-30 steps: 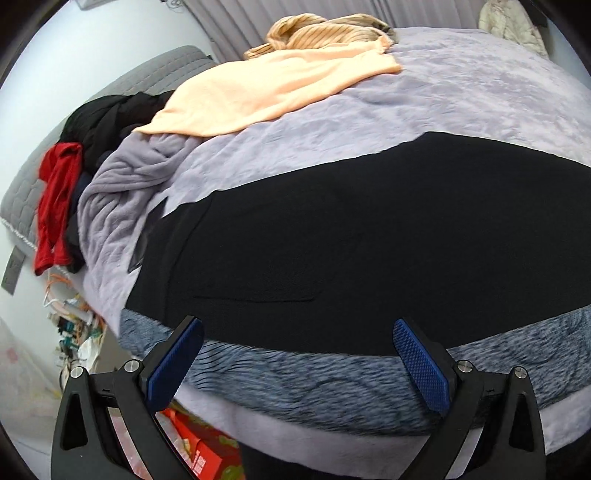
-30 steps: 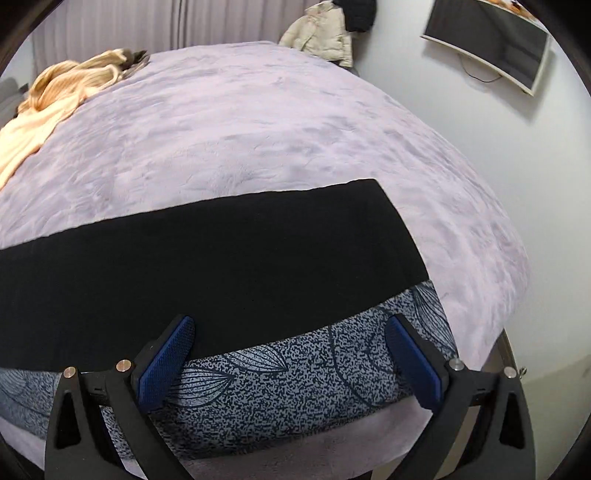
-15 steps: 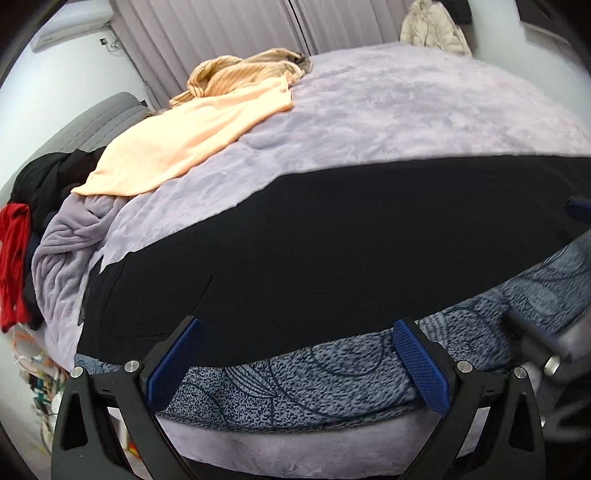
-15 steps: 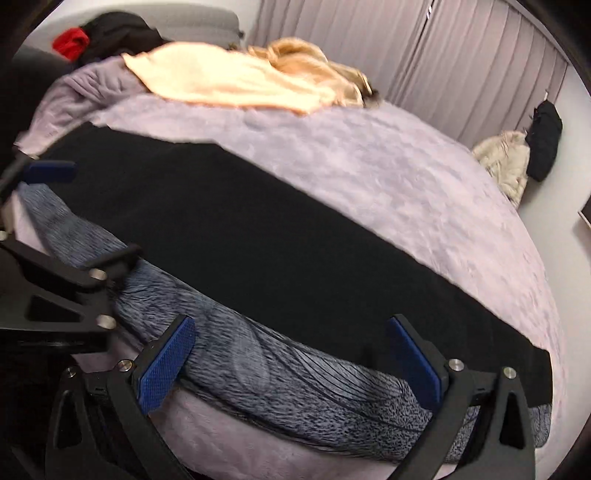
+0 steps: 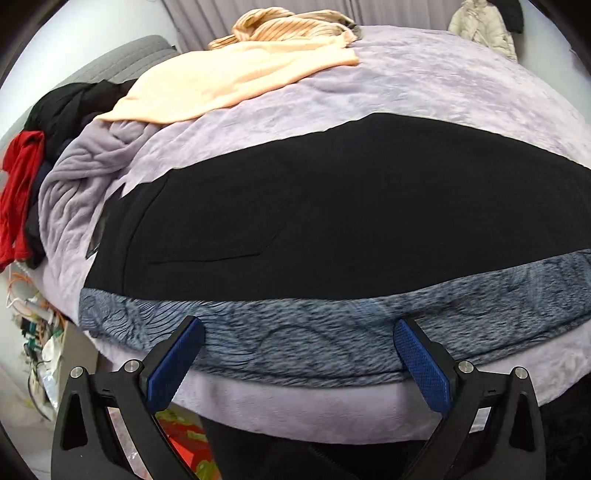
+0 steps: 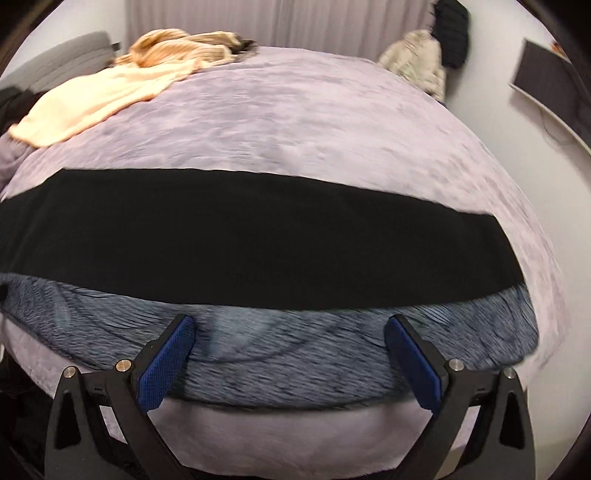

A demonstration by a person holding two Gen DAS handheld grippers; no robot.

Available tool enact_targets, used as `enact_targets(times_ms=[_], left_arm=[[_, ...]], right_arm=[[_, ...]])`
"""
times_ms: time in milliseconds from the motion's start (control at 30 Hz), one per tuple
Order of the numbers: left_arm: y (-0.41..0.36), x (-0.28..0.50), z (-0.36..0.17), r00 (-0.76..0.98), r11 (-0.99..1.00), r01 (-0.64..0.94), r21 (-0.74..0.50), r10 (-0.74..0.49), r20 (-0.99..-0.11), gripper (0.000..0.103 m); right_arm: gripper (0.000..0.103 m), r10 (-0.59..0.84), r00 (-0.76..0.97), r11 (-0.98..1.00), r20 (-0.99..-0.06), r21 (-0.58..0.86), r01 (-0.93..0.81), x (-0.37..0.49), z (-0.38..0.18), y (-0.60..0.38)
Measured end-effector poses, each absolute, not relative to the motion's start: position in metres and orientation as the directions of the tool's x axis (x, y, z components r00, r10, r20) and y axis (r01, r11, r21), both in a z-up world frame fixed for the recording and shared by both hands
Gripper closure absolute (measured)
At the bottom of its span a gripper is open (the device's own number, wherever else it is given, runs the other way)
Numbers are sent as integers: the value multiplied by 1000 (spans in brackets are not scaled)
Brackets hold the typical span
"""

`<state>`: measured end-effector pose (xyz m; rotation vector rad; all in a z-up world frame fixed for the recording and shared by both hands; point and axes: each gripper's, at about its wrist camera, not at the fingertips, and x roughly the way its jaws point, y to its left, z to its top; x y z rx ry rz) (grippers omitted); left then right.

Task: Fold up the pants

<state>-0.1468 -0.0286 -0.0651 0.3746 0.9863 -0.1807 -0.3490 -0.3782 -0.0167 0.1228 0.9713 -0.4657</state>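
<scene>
Black pants (image 5: 332, 206) lie flat across the near part of a bed with a lilac blanket (image 5: 424, 85). Their waist end with a pocket seam is at the left in the left wrist view. Their leg hem end is at the right in the right wrist view (image 6: 258, 240). A blue-grey patterned cloth (image 5: 332, 328) lies under them along the bed's front edge and also shows in the right wrist view (image 6: 295, 350). My left gripper (image 5: 297, 362) is open and empty just short of that edge. My right gripper (image 6: 290, 354) is open and empty, likewise in front of the edge.
A peach garment (image 5: 236, 77) and a tan striped one (image 5: 291, 22) lie at the far left of the bed. Red and black clothes (image 5: 18, 192) pile at the left. A beige jacket (image 6: 417, 62) hangs at the far right. A monitor (image 6: 550, 88) is on the right wall.
Both grippers swung inward half a second ago, each seeing the other, and have turned back out to face the pants' ends. Both stay open.
</scene>
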Motion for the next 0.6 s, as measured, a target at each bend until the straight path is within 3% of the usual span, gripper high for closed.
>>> enact_targets(times_ms=[267, 533, 600], left_arm=[[-1, -140, -69, 516, 950, 237, 202, 53, -855, 0], [41, -121, -69, 459, 985, 135, 105, 32, -888, 0], [53, -119, -62, 472, 989, 87, 120, 65, -879, 0]], right_arm=[[0, -465, 346, 753, -815, -159, 638, -401, -13, -436], [0, -441, 313, 637, -841, -47, 769, -432, -16, -483], [0, -500, 287, 595, -817, -84, 799, -433, -6, -482]])
